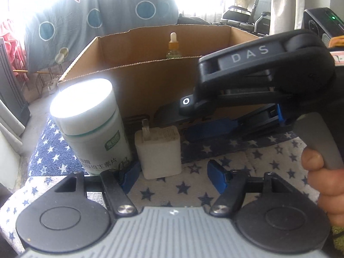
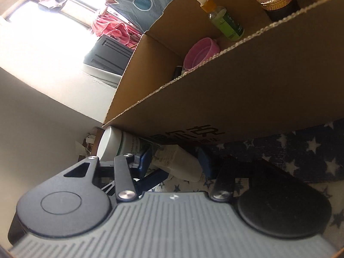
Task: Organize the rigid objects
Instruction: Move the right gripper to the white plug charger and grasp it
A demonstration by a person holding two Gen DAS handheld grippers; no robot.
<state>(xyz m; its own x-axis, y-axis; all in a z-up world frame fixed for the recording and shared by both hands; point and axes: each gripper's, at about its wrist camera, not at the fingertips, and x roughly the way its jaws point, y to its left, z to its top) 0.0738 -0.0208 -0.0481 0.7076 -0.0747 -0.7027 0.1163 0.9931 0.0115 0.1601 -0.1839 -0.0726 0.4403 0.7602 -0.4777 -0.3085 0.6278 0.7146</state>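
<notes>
A white plug charger stands on the star-print cloth, right next to a white pill bottle. My left gripper is open. Its blue fingers straddle the charger's near side with wide gaps, the left one close to the bottle's base. My right gripper comes in from the right, held by a hand. In the right wrist view the charger sits between the right gripper fingers, which flank it closely. I see no firm press on it. The bottle lies just beyond.
An open cardboard box stands directly behind the charger and bottle. Inside it are a dropper bottle, a pink lid and a gold-capped dark jar. The cloth's edge drops off at the left.
</notes>
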